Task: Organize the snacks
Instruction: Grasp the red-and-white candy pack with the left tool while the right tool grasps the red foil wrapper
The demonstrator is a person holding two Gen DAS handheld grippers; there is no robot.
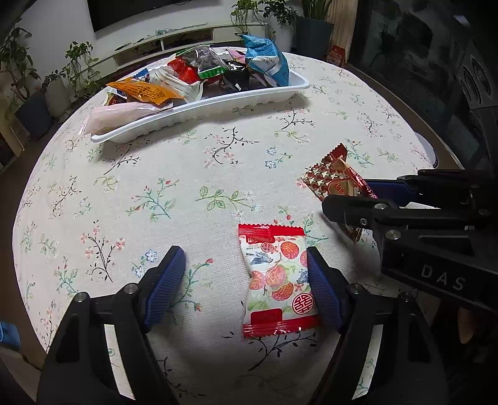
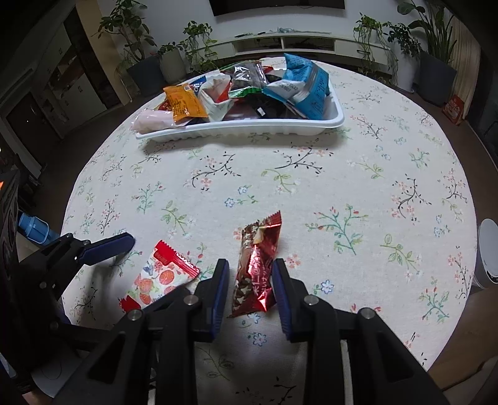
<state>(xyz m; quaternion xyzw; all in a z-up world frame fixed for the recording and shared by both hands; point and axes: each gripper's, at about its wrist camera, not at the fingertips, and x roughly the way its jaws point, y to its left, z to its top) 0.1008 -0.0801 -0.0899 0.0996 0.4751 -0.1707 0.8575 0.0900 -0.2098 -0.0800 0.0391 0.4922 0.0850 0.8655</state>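
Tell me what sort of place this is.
Probably a home living room: a low white TV cabinet beneath a wall screen, potted plants along the wall, and a table with a floral tablecloth.

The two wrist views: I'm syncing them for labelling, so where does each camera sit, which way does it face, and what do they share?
Left wrist: sits on the left tool, looking along its spread fingers across the floral tablecloth to the white tray; the lychee-print packet lies between the fingers, and the right tool enters from the right.
Right wrist: sits on the right tool, facing the tray; its fingers flank the red foil packet, and the left tool shows at left.
Shared: tray, both packets, tablecloth, both tools.
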